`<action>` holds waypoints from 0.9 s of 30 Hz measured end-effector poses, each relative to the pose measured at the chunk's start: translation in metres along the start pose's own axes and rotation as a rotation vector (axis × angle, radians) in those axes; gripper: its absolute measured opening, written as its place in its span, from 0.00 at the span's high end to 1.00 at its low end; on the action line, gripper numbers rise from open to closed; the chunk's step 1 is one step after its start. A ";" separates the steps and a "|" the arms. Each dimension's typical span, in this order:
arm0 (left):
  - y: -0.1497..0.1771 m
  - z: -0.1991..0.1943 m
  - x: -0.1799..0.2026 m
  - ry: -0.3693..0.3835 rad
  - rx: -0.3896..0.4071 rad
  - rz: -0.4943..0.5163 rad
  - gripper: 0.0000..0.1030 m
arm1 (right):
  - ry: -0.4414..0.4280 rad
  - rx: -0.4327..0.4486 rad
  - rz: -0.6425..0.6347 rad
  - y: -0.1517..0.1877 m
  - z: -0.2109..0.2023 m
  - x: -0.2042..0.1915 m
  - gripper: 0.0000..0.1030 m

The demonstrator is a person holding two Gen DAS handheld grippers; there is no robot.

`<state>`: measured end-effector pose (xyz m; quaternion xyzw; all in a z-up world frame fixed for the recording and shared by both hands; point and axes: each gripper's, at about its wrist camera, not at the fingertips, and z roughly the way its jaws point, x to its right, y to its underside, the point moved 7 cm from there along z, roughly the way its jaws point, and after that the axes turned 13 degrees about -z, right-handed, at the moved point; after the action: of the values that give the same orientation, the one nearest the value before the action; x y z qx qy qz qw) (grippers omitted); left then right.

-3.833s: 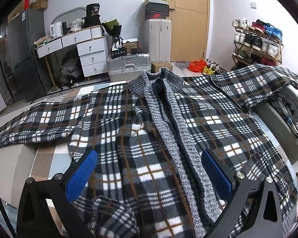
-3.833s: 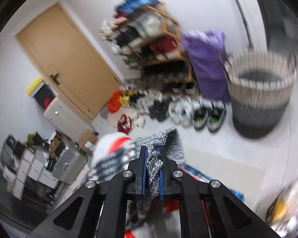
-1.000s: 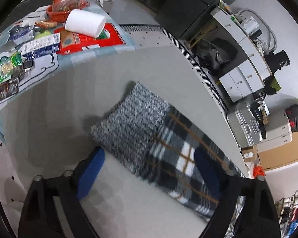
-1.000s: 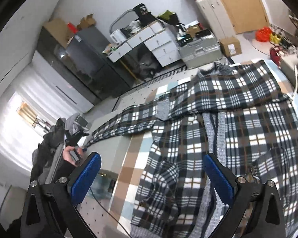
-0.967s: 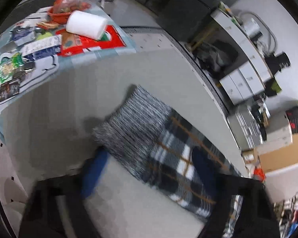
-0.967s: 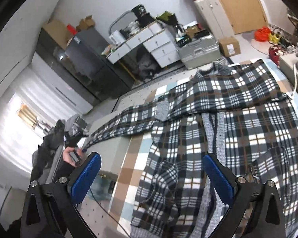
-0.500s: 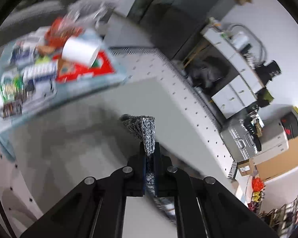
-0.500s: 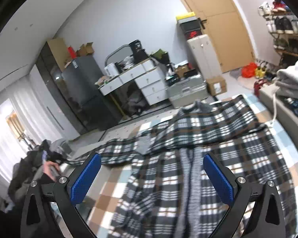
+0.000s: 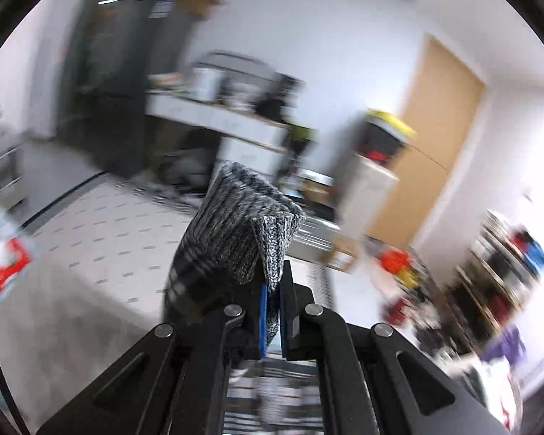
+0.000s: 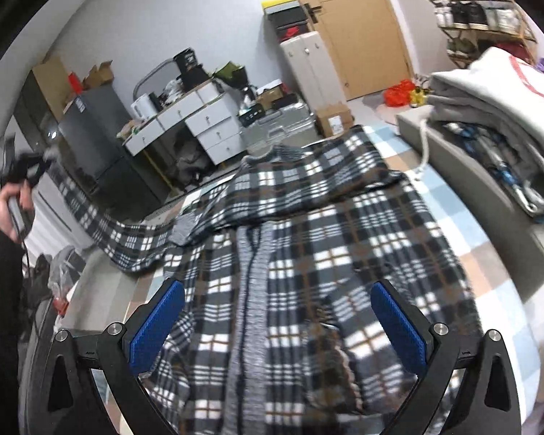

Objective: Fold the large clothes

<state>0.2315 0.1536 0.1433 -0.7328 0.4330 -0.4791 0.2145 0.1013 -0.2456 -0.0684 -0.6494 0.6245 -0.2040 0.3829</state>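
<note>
A black, white and brown plaid jacket (image 10: 344, 239) with a grey knit front band lies spread on the bed. My left gripper (image 9: 271, 291) is shut on the sleeve's grey knit cuff (image 9: 243, 224), which stands up above the pads while the plaid sleeve hangs below. In the right wrist view the left gripper (image 10: 43, 161) is raised at the far left in a person's hand (image 10: 14, 199), and the sleeve (image 10: 119, 235) stretches from it down to the jacket. My right gripper (image 10: 277, 322) hovers open over the jacket's front; nothing is between its blue pads (image 10: 156, 322).
A stack of folded clothes (image 10: 497, 108) rests on a grey bench (image 10: 464, 177) to the right of the bed. Beyond the bed stand a silver suitcase (image 10: 279, 127), white drawers (image 10: 203, 123), a dark fridge (image 10: 94, 137) and a shoe rack (image 10: 482, 11).
The left gripper shut on the cuff that lay on the grey surface and swung it up into the air, lifting the sleeve. The right gripper stayed open and tilted lower over the jacket.
</note>
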 end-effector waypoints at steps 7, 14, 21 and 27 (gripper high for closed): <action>0.115 0.059 0.159 0.220 -0.240 0.138 1.00 | 0.057 0.091 0.055 0.003 -0.035 0.042 0.00; 0.262 0.138 0.220 0.215 -0.465 0.220 1.00 | 0.111 0.123 0.080 0.015 -0.057 0.082 0.00; 0.358 0.185 0.219 0.133 -0.629 0.264 1.00 | 0.089 0.109 0.164 0.035 -0.055 0.113 0.00; 0.360 0.175 0.236 0.175 -0.755 0.301 0.86 | 0.074 0.105 0.166 0.038 -0.051 0.116 0.00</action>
<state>0.2720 -0.2537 -0.0759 -0.6450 0.6971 -0.3106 -0.0394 0.0543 -0.3673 -0.0898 -0.5666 0.6782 -0.2278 0.4087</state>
